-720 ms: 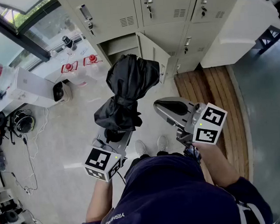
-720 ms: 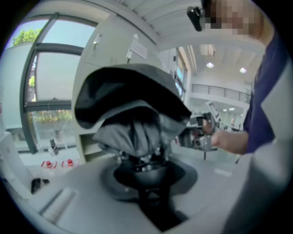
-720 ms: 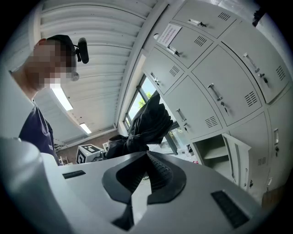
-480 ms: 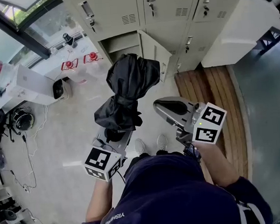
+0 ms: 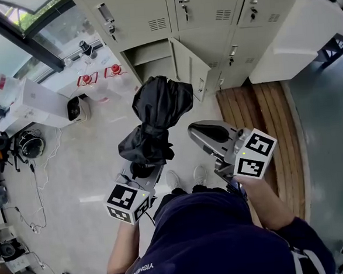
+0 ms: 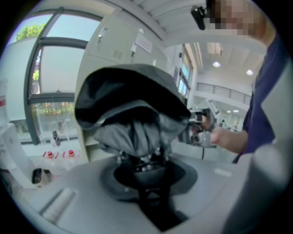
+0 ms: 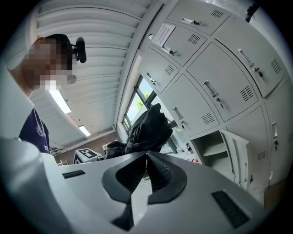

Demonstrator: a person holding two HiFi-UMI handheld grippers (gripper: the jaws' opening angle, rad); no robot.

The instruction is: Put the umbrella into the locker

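A folded black umbrella is held up in the air, its loose canopy bunched around the top. My left gripper is shut on its lower end; in the left gripper view the umbrella fills the middle and hides the fingertips. My right gripper hangs to the right of the umbrella, apart from it, its jaws closed on nothing; its own view shows the umbrella beyond the tips. Ahead stands the open locker, its door swung out to the right, also seen as the open locker.
A bank of cream lockers runs along the far wall. A wooden platform lies on the floor at the right. At the left are a white box, cables and two red items on the floor. My shoes show below.
The umbrella and left gripper have sunk slightly in the head view as the lockers came a little closer. The right gripper has hardly moved.
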